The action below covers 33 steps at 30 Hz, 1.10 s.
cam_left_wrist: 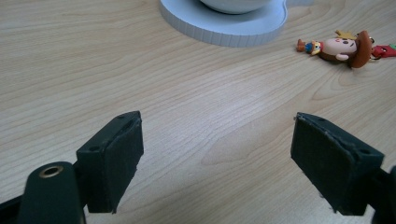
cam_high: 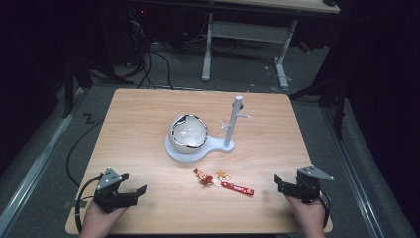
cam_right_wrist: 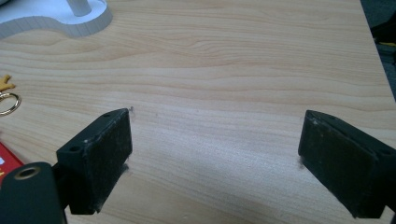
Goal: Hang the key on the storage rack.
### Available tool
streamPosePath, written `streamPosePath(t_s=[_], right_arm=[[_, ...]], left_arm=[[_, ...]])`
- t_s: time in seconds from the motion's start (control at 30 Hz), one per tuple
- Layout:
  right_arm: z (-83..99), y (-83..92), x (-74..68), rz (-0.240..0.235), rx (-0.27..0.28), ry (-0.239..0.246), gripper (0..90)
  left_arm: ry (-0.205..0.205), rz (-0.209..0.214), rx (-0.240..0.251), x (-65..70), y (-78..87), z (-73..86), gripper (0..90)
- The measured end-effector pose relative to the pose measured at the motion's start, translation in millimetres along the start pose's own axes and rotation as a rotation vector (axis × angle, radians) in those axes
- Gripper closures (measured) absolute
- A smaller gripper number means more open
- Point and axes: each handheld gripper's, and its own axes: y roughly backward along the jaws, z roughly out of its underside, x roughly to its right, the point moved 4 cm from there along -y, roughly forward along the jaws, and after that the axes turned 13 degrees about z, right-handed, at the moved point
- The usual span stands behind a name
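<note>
Here a pale wooden desk point(cam_high: 148, 114) with a fine straight grain carries a white stand point(cam_high: 198, 146), whose flat, ribbed-edged base runs from a wide round end to a smaller one. On the wide end sits a glossy white bowl point(cam_high: 188, 131) with a dark rim; from the smaller end rises a slim white post point(cam_high: 233, 121) with short pegs branching off it.

Just in front of the stand lies the keychain bunch. Its small cartoon figure point(cam_high: 201, 175), smooth and rounded with a brown hat, lies to the left. A metal ring point(cam_high: 218, 182) and a yellow charm point(cam_high: 221, 173) lie in the middle, and a flat red strap point(cam_high: 237, 188) with white lettering stretches to the right. Nothing lies between the bunch and either gripper; only bare wood separates them.

The left gripper point(cam_high: 132, 191) rests near the desk's front left corner, held by a hand, its blocky black jaws spread wide over bare wood with nothing between them. In the left gripper view the figure point(cam_left_wrist: 343, 46) lies ahead to the right, beside the stand's base point(cam_left_wrist: 224, 28).

The right gripper point(cam_high: 283, 184) sits near the front right edge, well apart from the strap. Its jaws also stand wide apart and empty; its own view shows matt, slightly scuffed pads point(cam_right_wrist: 100, 158).
</note>
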Motion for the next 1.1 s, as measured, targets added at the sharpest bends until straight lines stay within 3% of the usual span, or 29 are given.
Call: streamPosePath(t_s=[0.17, 0.47, 0.67, 0.9, 1.1], right_arm=[[1.8, -0.2, -0.8, -0.010, -0.012, -0.003, 10.2], [-1.1, 1.2, -3.2, -0.024, 0.009, 0.013, 12.9], [-2.8, 0.4, -12.9, -0.052, 0.005, 0.021, 14.9], [-6.4, 3.3, -27.3, -0.092, 0.041, 0.088, 15.2], [-7.3, 2.7, -43.9, -0.134, 0.032, 0.133, 15.0]], left_arm=[[-0.021, 0.005, -0.007, 3.8, -0.5, -0.5, 17.7], [-0.013, 0.003, -0.010, 2.0, 2.5, 1.8, 19.0], [-0.013, 0.013, -0.018, 3.7, 1.4, 3.3, 19.7], [-0.009, 0.010, -0.008, 3.9, 3.2, 2.3, 21.5], [-0.008, 0.009, -0.008, 3.7, 3.4, 2.1, 21.9]])
